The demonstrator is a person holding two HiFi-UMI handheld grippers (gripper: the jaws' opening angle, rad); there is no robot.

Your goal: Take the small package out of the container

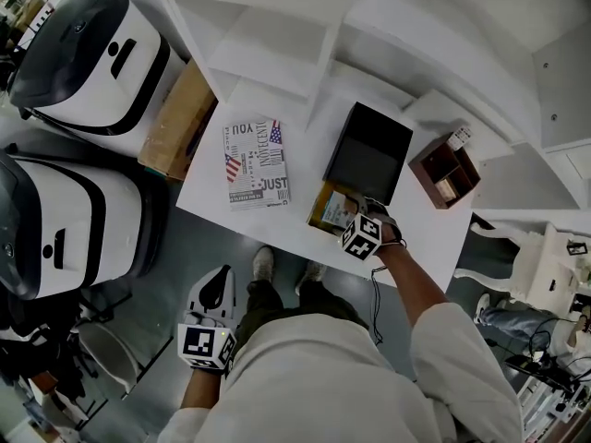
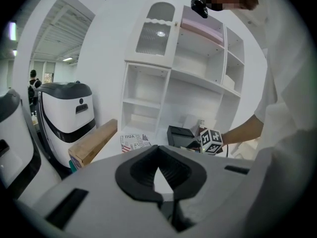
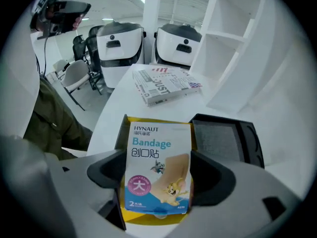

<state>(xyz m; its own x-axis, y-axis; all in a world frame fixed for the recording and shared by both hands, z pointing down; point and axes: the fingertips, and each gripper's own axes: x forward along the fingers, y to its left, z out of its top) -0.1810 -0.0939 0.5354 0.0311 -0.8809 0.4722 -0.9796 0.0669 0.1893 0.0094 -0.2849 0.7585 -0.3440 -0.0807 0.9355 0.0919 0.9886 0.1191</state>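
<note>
Right gripper (image 3: 157,177) pinches the bandage package (image 3: 157,152) by its sides, upright over the yellow container (image 1: 325,209) at 6 o'clock of a black tray (image 1: 369,152). The package seems raised but not yet clear (carrying it away is left). Left gripper (image 2: 159,176), jaws together and empty, hangs off-table at 7 o'clock in the head view. Only the right gripper view shows the grip.
</note>
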